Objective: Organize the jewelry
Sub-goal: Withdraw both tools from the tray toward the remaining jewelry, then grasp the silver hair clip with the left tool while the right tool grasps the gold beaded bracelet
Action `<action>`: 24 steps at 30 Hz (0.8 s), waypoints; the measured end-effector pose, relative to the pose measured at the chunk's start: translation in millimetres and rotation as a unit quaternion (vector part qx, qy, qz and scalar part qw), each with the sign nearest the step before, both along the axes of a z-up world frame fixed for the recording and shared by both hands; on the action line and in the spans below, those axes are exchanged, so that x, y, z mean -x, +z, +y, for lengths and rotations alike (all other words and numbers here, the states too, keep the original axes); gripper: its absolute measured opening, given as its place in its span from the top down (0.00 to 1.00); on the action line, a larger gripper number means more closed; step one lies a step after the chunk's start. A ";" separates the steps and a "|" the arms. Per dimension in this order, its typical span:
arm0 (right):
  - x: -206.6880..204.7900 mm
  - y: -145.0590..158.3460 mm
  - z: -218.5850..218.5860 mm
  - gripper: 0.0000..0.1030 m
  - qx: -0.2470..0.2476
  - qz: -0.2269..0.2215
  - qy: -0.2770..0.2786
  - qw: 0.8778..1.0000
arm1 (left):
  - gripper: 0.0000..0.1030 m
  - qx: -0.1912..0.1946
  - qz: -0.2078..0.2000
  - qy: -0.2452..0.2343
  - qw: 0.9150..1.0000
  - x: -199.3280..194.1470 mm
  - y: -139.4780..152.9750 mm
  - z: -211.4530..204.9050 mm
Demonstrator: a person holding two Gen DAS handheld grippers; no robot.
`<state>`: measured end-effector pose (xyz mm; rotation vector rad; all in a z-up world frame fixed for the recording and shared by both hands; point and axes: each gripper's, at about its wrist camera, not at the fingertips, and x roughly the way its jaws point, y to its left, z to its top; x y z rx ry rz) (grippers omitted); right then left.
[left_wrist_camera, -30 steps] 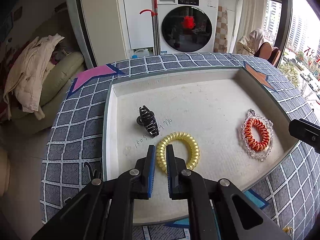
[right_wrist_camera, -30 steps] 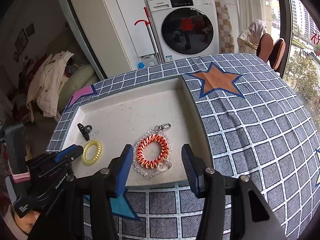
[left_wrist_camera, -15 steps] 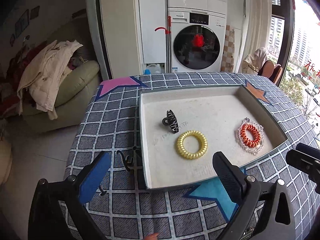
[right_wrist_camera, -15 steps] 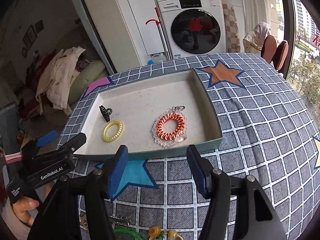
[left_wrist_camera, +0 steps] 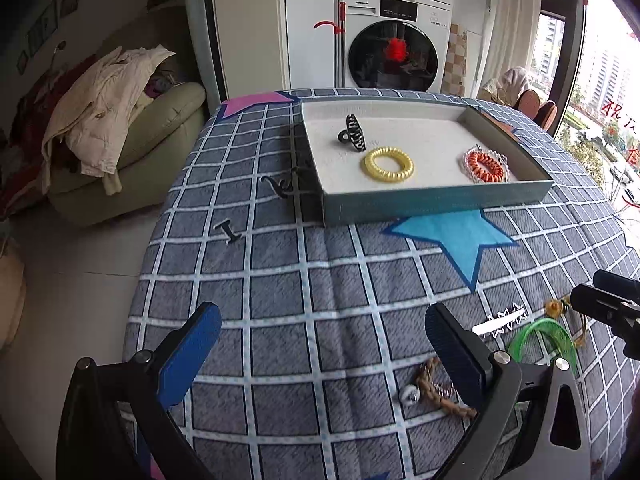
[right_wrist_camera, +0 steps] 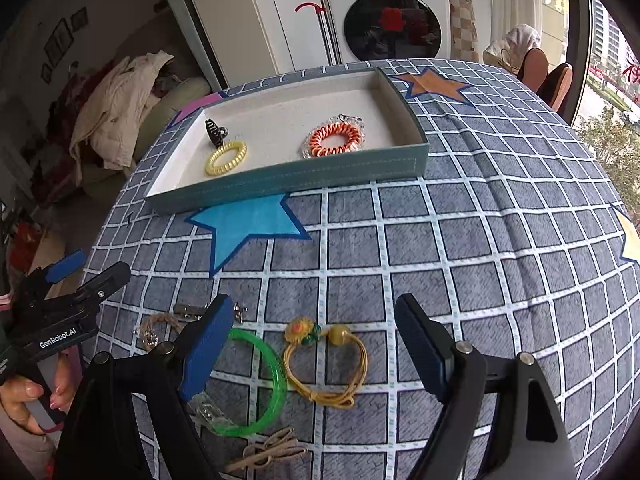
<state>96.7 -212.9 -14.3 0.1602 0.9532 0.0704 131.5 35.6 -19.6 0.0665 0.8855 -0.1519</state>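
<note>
The right gripper (right_wrist_camera: 314, 338) is opening, empty — the yellow flower hair tie (right_wrist_camera: 325, 364) lying on the cloth between its fingers.

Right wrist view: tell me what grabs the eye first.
The teal tray at the far side of the checked cloth, holding a yellow coil ring, an orange coil bracelet and a black hair clip. Nearer, the green bangle and yellow cord bracelet lie loose on the cloth between the right gripper's opening jaws.

Both wrist views looking down along the fingers, near the tablecloth (right_wrist_camera: 460, 240), sharing the tray (left_wrist_camera: 436, 202) toward twelve o'clock.
</note>
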 end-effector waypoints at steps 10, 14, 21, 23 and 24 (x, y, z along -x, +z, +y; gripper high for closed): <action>30.4 -10.3 -7.3 0.18 0.011 0.011 -0.016 1.000 | 0.00 -0.004 0.000 -0.006 1.000 38.2 -7.6 -5.5; 37.1 -12.3 -12.7 0.18 0.007 0.013 -0.030 0.999 | 0.00 -0.008 -0.005 -0.022 1.000 47.6 -8.1 -13.2; 37.0 -11.8 -24.2 0.18 0.017 0.013 -0.050 0.999 | 0.00 -0.018 0.002 -0.039 0.999 36.2 -5.6 -17.9; 35.0 -12.2 -26.0 0.18 0.020 0.014 -0.053 0.998 | 0.00 -0.027 -0.004 -0.053 0.998 30.7 -2.8 -22.4; 33.7 -12.9 -26.5 0.18 0.022 0.015 -0.053 0.998 | 0.00 -0.032 -0.009 -0.063 0.997 28.0 -1.1 -25.5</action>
